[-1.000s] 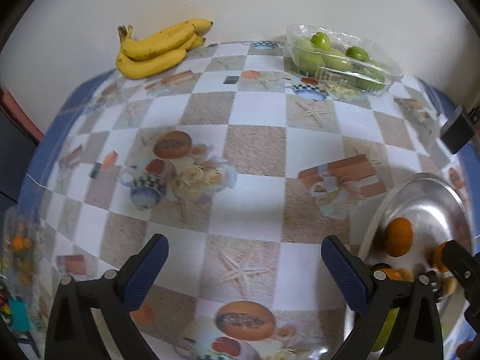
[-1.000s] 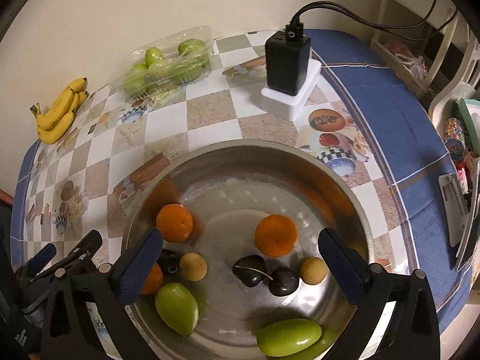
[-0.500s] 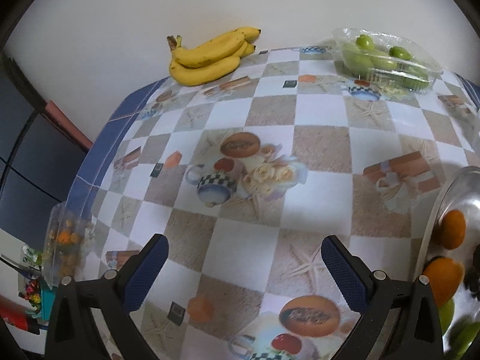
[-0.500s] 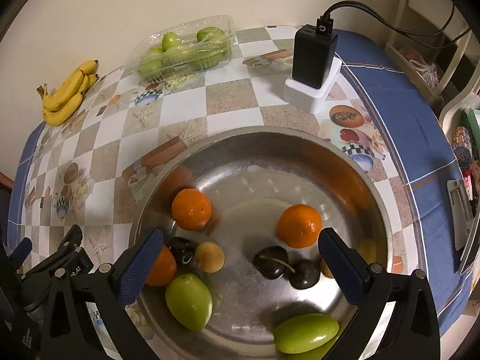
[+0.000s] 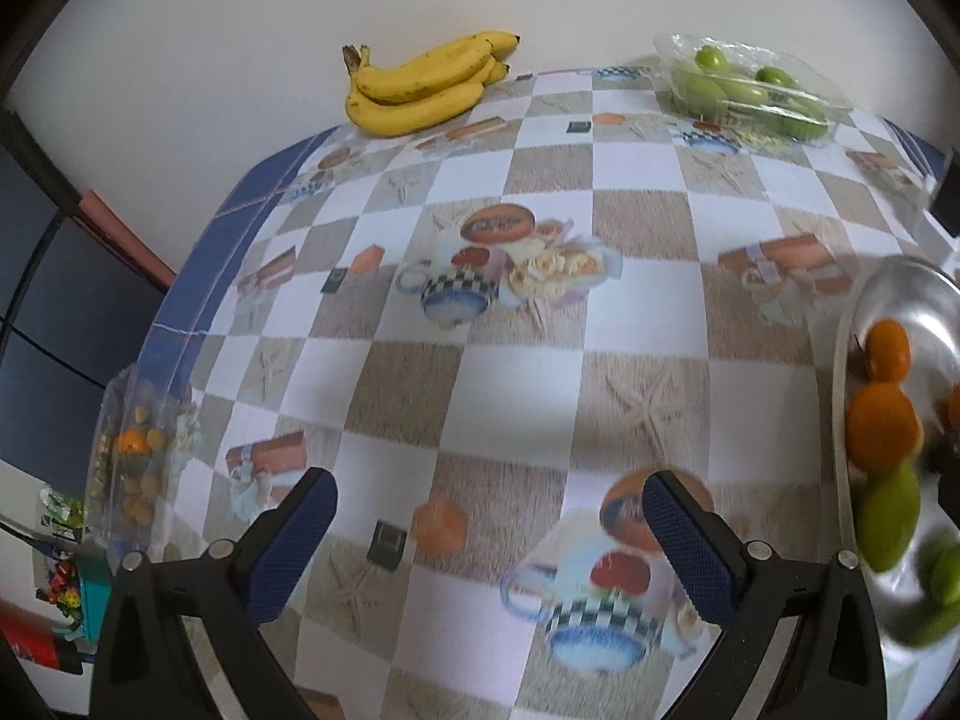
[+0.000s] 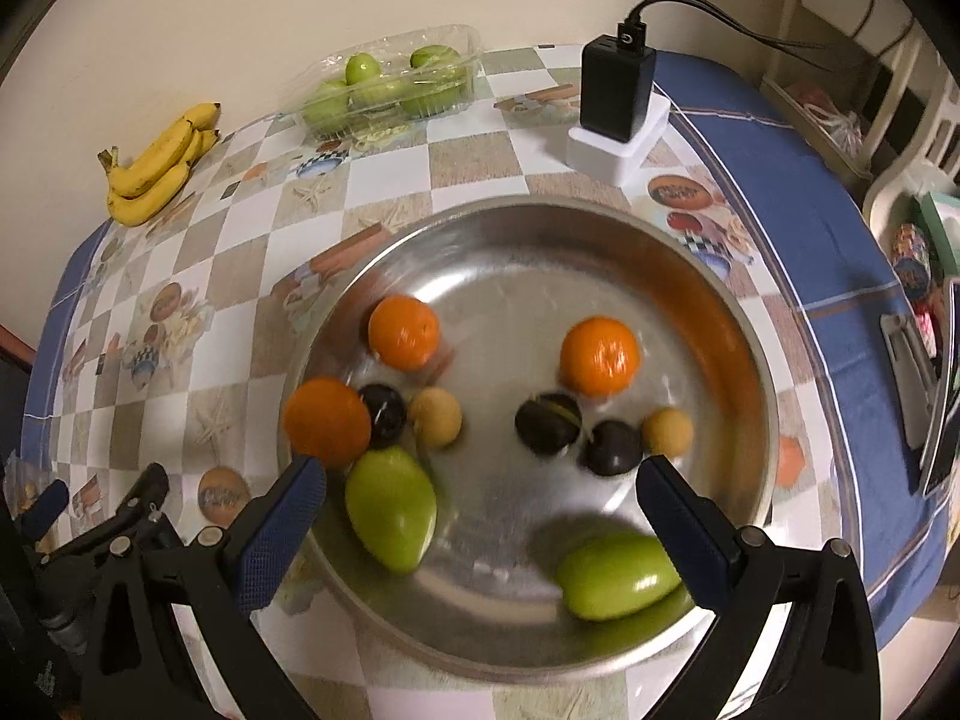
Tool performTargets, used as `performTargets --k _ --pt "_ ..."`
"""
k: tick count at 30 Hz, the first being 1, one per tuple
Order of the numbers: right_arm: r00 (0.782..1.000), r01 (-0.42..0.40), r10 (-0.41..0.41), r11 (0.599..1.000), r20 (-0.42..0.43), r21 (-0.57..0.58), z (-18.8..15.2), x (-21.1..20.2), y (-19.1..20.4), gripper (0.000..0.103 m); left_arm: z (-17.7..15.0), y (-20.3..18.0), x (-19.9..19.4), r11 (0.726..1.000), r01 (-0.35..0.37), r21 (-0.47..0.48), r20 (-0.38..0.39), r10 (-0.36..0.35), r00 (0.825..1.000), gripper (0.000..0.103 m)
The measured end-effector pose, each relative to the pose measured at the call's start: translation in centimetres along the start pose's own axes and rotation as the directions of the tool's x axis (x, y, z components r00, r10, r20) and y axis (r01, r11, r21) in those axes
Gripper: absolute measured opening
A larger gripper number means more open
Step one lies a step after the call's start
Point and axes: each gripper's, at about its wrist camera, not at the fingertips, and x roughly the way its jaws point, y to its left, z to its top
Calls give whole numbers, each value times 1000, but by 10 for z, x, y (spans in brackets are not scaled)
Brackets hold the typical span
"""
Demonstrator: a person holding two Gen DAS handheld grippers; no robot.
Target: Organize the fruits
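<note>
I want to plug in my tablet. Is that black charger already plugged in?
Partly: a cable runs into the top of the charger. Its far end is hidden, so power cannot be told.

Both wrist views look down across the table, sharing the bananas (image 5: 423, 87) and bowl (image 6: 744, 360).

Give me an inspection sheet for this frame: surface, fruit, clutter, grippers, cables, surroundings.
Surface: table under a checkered printed cloth with blue border.
Job's things: metal bowl holds three oranges, two green fruits, three dark fruits and two small tan ones. Bananas lie at the wall. Clear tray holds green fruit.
Clutter: black charger on a white block; clear bag of small fruit at the table's left edge.
Grippers: left gripper open, empty, over the cloth; right gripper open, empty, over the bowl.
Cables: black cable runs from the charger.
Surroundings: wall behind; white chair at right.
</note>
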Motion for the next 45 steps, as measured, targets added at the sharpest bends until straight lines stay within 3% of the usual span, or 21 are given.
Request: performTargets --k 13,22,36,45 --pt "1000 -13 13 1000 -3 13 -38 -24 2 103 -36 15 -18 999 30 40 -20 -30 999 103" --pt "1000 -5 5 1000 8 -16 -55 -37 6 103 -42 25 -41 999 38 31 30 -39 999 103" --pt "998 10 -10 1000 62 -10 -62 -55 5 103 -47 37 -64 996 84 11 95 -84 992 103" --pt "999 0 -1 1000 48 10 -62 -52 3 103 -46 43 -59 992 125 -22 76 -123 990 103"
